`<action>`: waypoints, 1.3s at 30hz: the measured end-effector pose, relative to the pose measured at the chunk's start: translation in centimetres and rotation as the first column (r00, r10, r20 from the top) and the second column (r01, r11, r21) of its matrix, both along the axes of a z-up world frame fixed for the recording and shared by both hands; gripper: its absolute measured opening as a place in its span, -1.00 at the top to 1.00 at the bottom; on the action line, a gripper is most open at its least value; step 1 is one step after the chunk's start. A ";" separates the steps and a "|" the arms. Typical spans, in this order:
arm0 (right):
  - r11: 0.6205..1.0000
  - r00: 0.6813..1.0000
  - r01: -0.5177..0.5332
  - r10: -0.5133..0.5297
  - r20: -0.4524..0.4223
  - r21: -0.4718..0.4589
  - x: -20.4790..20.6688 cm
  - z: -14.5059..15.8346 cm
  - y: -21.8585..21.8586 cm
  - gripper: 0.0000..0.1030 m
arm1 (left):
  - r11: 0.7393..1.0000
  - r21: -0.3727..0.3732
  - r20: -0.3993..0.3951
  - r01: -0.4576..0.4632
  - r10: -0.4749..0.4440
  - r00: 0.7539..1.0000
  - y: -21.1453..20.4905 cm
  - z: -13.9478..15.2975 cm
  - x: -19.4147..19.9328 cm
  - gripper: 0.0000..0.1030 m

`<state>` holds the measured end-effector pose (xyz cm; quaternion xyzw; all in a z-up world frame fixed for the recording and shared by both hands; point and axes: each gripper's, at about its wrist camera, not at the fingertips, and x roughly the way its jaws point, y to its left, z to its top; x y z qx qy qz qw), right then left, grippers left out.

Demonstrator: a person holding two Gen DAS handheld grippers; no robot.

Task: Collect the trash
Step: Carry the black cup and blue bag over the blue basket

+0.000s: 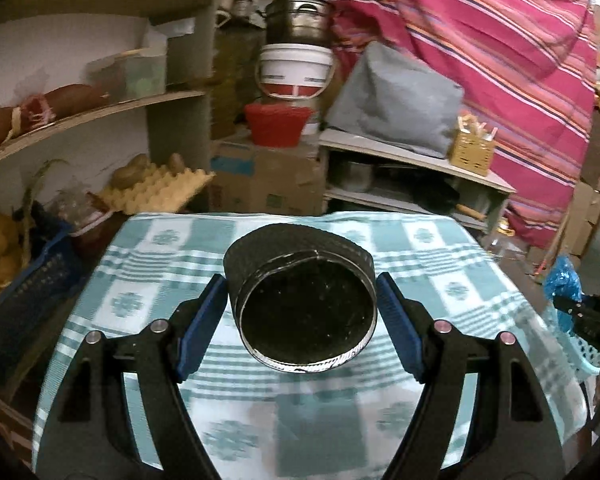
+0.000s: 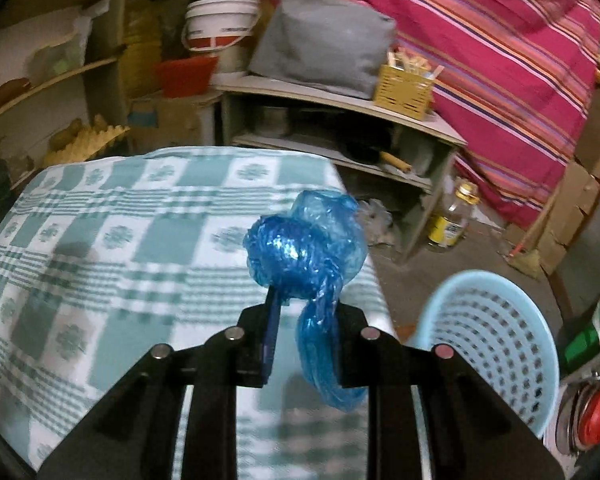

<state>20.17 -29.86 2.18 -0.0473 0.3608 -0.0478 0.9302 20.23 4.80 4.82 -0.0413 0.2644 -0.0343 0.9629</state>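
Note:
A black round tin can [image 1: 304, 300] with a shiny rim is clamped between the blue pads of my left gripper [image 1: 302, 304], held tilted above the green-checked tablecloth [image 1: 440, 280]. My right gripper [image 2: 304, 312] is shut on a crumpled blue plastic bag [image 2: 308, 256], which hangs over the table's right edge. The bag [image 1: 562, 284] and right gripper also show at the right edge of the left wrist view. A light blue perforated basket [image 2: 496, 336] stands on the floor, low to the right of the bag.
Shelves with an egg tray [image 1: 156, 192] and sacks stand at the left. A white bucket [image 1: 296, 68], red tub and cardboard boxes are behind the table. A low shelf [image 2: 340, 100] with a grey bag and yellow box stands at right, with a bottle [image 2: 452, 216] on the floor.

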 end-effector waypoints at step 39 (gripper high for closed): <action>0.945 0.947 0.299 -0.311 0.082 0.131 -8.4 -1.3 -19.3 0.56 | 0.953 0.000 -0.010 0.303 -0.303 0.953 -23.3 -1.2 -0.7 -0.44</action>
